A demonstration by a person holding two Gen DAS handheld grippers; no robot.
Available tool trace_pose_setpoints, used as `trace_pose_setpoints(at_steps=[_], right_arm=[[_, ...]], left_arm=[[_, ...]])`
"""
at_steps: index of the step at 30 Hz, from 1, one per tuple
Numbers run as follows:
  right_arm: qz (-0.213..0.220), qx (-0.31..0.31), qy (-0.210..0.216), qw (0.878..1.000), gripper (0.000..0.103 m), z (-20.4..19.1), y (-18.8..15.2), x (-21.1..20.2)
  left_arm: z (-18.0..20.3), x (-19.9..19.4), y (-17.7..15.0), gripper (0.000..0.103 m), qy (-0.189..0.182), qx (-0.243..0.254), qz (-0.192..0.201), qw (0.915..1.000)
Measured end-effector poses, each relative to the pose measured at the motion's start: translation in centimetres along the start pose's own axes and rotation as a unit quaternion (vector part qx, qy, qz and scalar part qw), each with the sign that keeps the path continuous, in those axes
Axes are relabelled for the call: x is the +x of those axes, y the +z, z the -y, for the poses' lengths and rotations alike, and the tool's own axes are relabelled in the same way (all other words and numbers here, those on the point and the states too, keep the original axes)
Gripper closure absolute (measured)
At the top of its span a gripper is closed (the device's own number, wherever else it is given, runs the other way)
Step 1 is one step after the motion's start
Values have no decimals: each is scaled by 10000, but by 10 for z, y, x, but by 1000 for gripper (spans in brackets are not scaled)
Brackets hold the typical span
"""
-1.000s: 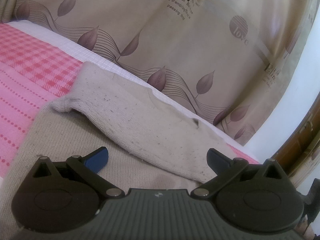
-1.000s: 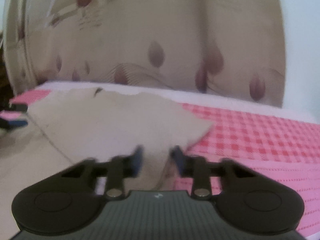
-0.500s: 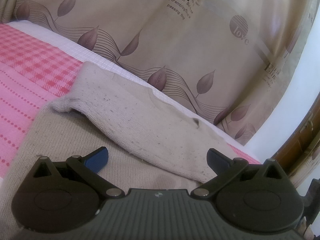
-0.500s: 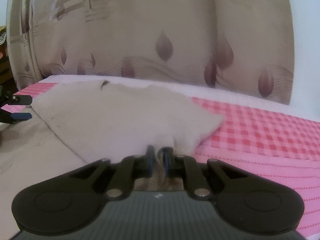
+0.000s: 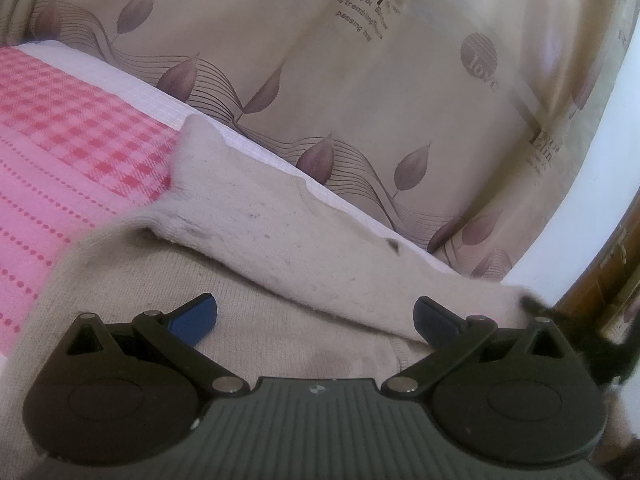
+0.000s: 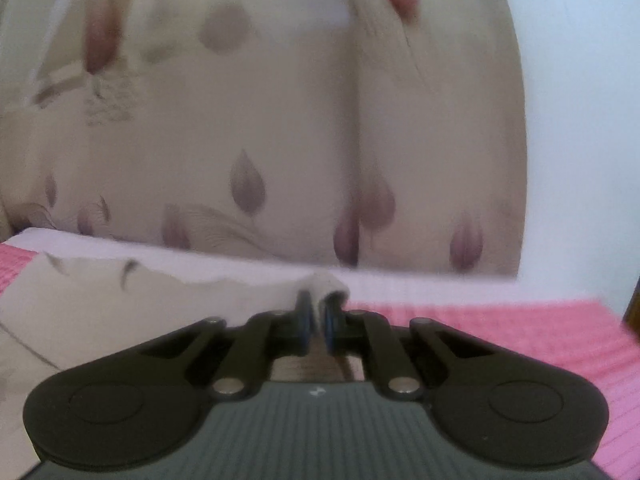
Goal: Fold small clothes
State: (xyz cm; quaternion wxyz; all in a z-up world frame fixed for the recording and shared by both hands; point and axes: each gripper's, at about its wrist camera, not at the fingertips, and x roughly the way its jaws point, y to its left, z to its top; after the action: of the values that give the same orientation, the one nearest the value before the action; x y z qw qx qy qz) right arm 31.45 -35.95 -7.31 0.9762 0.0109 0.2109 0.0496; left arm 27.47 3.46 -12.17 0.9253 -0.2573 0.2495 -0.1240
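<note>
Both fingers (image 6: 304, 322) closed, sweater (image 6: 120, 304) corner pinched — lifted

Beige knit garment (image 5: 280, 240), speckled with dark lint, lying on a bed. Its upper portion is folded over the lower layer, forming a diagonal ribbed edge. One corner (image 6: 320, 284) is lifted, pinched between closed fingers; the blurred right-wrist view suggests, though not certainly, that this corner curls over.
</note>
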Motion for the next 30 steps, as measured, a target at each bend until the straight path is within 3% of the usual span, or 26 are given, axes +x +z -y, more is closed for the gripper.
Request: trace_pose_setpoints(at_steps=[3,8,11,13,19,21,23,24,27,28,29,30], right_arm=[[-680,657,371,9948,94,16,-21,31],[-527,1419,302,9880,90,39,-24,22],[27,1446,188,9893,90,37,-16,-7],[174,1262,405,9910,90,28,-11,-17],[-786,820,794,9904,90,-4,-25,9],[-909,748,860,9893,89,-14,-29,14],[-974,579,909,9894,80,-24,-34,14],[-948,504,931,9899,71,-26,-33,12],[-886,462,1001,9899,40,-26,-33,4],[-904,476,983,9899,38,-24,-33,2],[-907,474,957,9901,38,-21,-34,-2],[-914,442,957,9902,37,-19,-36,-5]], left_arm=[[0,0,0,0,3,1,-1,10000],[-2,-1,1,0,0,-5,0,10000],[-3,-2,0,0,-2,-77,55,10000],[-5,-3,1,0,-3,-158,95,9998],[-3,7,14,0,10,-85,-184,9998],[-5,16,24,0,198,-40,-218,9996],[-14,23,36,2,717,-5,-18,9974],[-22,23,40,7,922,-117,148,9956],[-55,10,47,19,675,-1117,385,9907],[-60,6,47,33,723,-1230,414,9889],[-66,1,45,40,753,-1380,433,9866],[-71,-3,43,39,669,-1563,468,9843]])
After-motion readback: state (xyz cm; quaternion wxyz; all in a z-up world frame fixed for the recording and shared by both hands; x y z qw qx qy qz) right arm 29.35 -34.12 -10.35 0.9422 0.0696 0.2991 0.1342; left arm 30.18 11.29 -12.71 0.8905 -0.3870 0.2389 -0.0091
